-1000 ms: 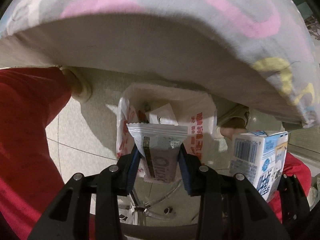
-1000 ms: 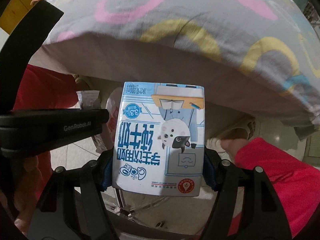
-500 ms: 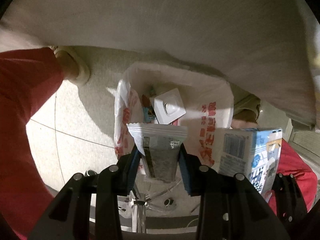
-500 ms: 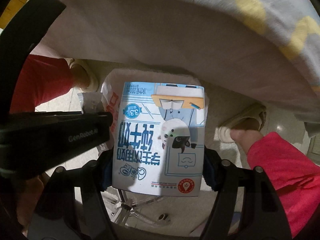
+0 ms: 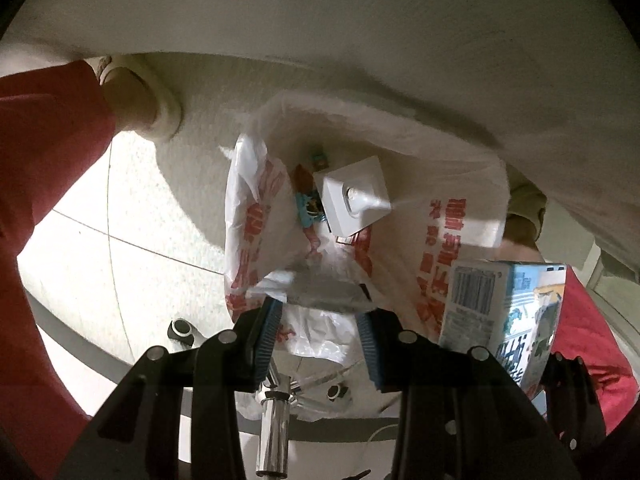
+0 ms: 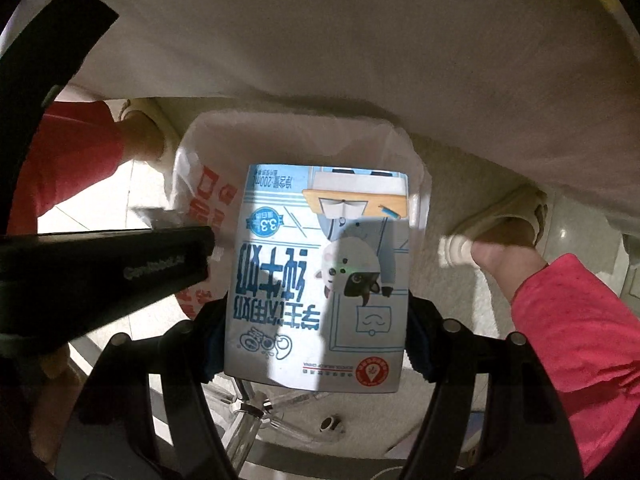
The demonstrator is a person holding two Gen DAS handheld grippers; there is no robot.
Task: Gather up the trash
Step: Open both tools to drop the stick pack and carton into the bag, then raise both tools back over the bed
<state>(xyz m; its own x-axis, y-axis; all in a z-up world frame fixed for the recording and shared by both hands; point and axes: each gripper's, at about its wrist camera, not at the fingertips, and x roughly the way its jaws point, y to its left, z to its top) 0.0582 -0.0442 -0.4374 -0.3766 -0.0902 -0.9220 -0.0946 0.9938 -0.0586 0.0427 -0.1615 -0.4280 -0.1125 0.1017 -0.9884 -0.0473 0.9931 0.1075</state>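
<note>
My left gripper (image 5: 318,320) points down over the open mouth of a white plastic bag (image 5: 248,236) with red print. It is shut on a silvery snack wrapper (image 5: 320,294), which shows blurred at the fingertips. The bag holds a white square packet (image 5: 352,200) and coloured wrappers (image 5: 308,208). My right gripper (image 6: 318,320) is shut on a blue and white milk carton (image 6: 320,280), held upside down above the same bag (image 6: 200,200). That carton (image 5: 500,312) sits at the right of the left wrist view. The left gripper's black finger (image 6: 100,272) crosses the right wrist view.
The pale underside of a cloth-covered table (image 5: 360,20) hangs close above. A person's slippered feet (image 5: 148,108) (image 6: 496,224) and red trouser legs (image 5: 48,160) flank the bag. A chair's chrome column (image 5: 272,420) and castors (image 5: 180,328) stand below on the tiled floor.
Both grippers have sunk toward the bag, which now looks larger. The patterned top of the cloth has left view. The wrapper now shows at the left fingertips, not upright between the pads.
</note>
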